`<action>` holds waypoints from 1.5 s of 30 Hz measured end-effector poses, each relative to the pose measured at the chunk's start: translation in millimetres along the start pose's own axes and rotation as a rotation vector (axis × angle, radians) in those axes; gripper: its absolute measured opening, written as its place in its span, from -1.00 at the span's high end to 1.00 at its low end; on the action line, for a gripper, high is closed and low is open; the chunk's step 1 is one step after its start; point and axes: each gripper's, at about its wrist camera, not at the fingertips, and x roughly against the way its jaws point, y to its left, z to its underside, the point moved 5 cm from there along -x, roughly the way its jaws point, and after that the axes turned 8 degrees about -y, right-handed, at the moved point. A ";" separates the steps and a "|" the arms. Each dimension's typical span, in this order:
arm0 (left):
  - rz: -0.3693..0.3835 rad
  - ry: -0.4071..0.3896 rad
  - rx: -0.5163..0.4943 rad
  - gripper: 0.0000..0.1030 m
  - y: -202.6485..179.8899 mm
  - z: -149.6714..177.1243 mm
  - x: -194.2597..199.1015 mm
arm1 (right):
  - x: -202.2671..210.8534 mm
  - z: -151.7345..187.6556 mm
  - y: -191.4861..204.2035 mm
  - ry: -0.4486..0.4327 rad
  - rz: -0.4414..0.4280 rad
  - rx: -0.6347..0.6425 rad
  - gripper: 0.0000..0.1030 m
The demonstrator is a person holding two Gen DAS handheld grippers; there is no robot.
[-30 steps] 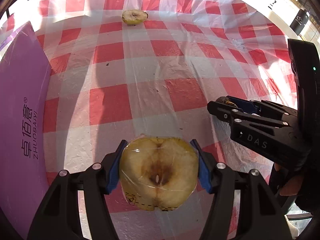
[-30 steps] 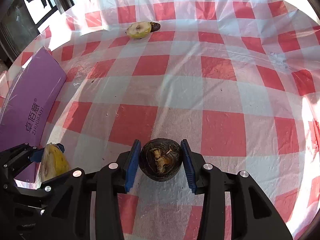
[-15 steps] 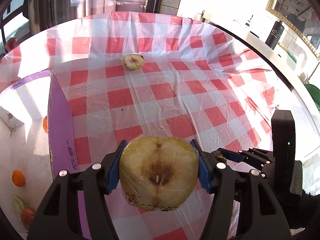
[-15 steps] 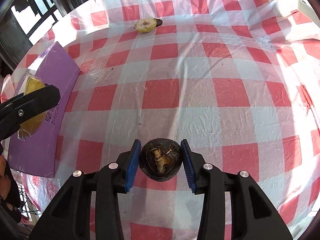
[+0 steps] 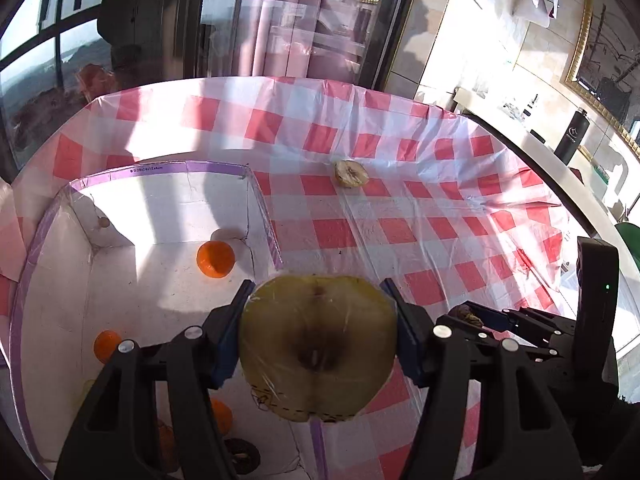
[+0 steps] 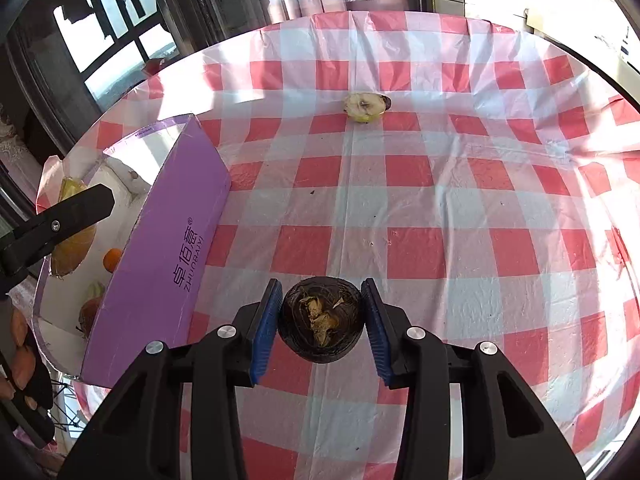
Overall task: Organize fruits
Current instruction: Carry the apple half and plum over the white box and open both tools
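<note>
Left wrist view: left gripper (image 5: 318,346) clamps wrapped apple half (image 5: 318,350) over purple box (image 5: 264,200) — lower before releasing; right gripper (image 6: 320,328) grips dark fruit half (image 6: 320,326).

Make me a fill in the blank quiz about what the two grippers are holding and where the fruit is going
The left gripper clamps a halved ____ wrapped in film.
The right gripper holds a dark, round fruit half above the ____ tablecloth.
Several small ____ citrus fruits lie inside the purple-sided box.
One more cut fruit half sits on the ____ side of the table.

Missing words: apple; checkered; orange; far
</note>
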 end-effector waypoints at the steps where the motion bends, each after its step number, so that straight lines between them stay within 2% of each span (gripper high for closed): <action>1: -0.010 -0.003 0.009 -0.22 8.8 0.5 3.7 | 0.7 -3.2 8.9 -0.009 -0.011 0.012 0.22; 5: -0.047 -0.018 0.036 -0.22 39.9 2.1 17.0 | 2.6 -15.4 43.6 -0.039 -0.064 0.045 0.22; 13: -0.123 -0.029 0.084 -0.22 95.0 3.7 32.1 | 3.7 -27.6 120.3 -0.072 -0.165 0.190 0.22; 18: -0.187 0.008 0.108 -0.22 125.3 14.4 33.2 | -0.7 -18.7 168.1 -0.049 -0.232 0.309 0.21; 23: -0.248 0.062 0.136 -0.22 153.7 29.0 28.7 | -5.9 5.4 208.4 -0.004 -0.284 0.448 0.21; 33: -0.305 0.124 0.128 -0.22 176.7 43.4 22.4 | -37.6 37.4 221.4 0.124 -0.257 0.502 0.21; 38: -0.313 0.162 0.119 -0.23 179.1 45.6 17.3 | -43.9 44.2 228.1 0.144 -0.234 0.544 0.21; 45: -0.315 0.159 0.112 -0.25 183.4 44.0 18.7 | -46.5 43.2 229.8 0.144 -0.222 0.521 0.20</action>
